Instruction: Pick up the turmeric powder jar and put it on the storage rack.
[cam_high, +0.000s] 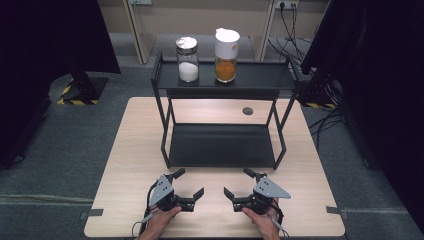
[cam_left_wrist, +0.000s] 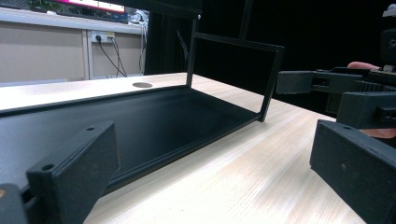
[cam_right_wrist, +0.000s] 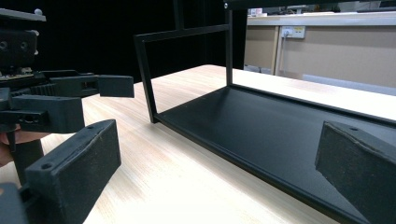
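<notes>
Nearest the camera: two hand-held grippers, low over the front edge of the wooden surface (cam_high: 125, 150).

Left gripper (cam_high: 189, 183): jaws spread wide, holding nothing; pointed toward the right gripper and the rack's front. Grey plate on top, cable trailing by the hand (cam_high: 161, 221).

Right gripper (cam_high: 240, 182): jaws likewise spread, empty; faces the left gripper across a bare strip of surface, the two near but apart. Held by the other hand (cam_high: 262, 220).

Rack (cam_high: 162, 85): black metal, two tiers, standing mid-surface just beyond both grippers. Lower tray (cam_left_wrist: 154, 116) flat on the surface, bare; in each gripper view it lies just ahead of the jaws, not touched.

Jar (cam_high: 187, 59): clear glass, metal lid, white grains filling the lower part. Upright on the rack's top shelf, left of centre.

Shaker (cam_high: 226, 48): clear body, tall white cap, orange powder in the lower part. Upright on the top shelf, just right of the jar, not touching it.

Both containers stand well apart from the grippers, at the far side of the rack.

Grommet (cam_high: 247, 111): dark round disc in the surface behind the rack.
</notes>
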